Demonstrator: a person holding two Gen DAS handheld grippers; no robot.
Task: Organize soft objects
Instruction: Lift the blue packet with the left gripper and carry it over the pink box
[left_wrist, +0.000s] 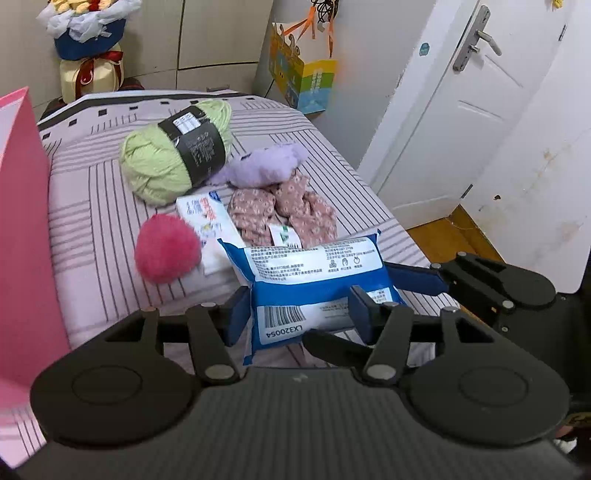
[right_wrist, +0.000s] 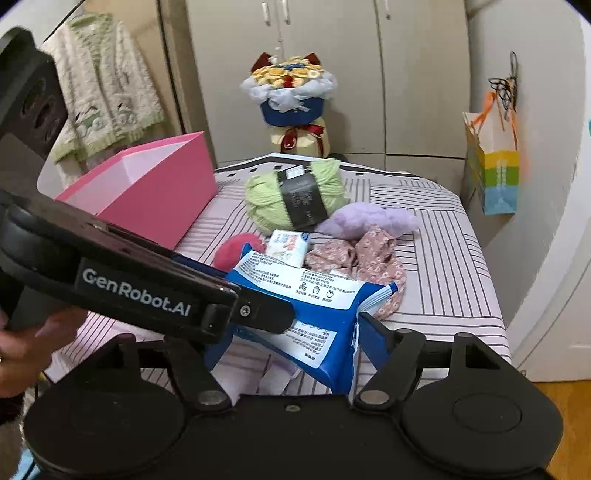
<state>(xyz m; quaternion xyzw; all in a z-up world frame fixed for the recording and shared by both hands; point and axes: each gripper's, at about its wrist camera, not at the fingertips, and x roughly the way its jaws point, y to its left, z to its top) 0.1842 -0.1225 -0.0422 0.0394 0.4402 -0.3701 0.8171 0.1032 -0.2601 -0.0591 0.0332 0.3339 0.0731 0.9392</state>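
Two hand-held grippers, L (left_wrist: 301, 314) & R (right_wrist: 291, 343), both clamped on blue wipes pack (left_wrist: 314, 273).

Left claw (left_wrist: 299, 314) clamped on blue packet (left_wrist: 314, 280), right claw (right_wrist: 291, 339) gripping its other end

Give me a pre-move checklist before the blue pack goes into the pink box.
1. Left gripper shut on the blue wipes pack: ok.
2. Right gripper also clamping the pack's end: ok, but it must release before the carry.
3. Pack lifted clear of the bed: cannot tell.
4. Pink box open, interior looks free: ok.
5. Path to the box: not ok, pink pompom and small tissue pack sit close alongside.
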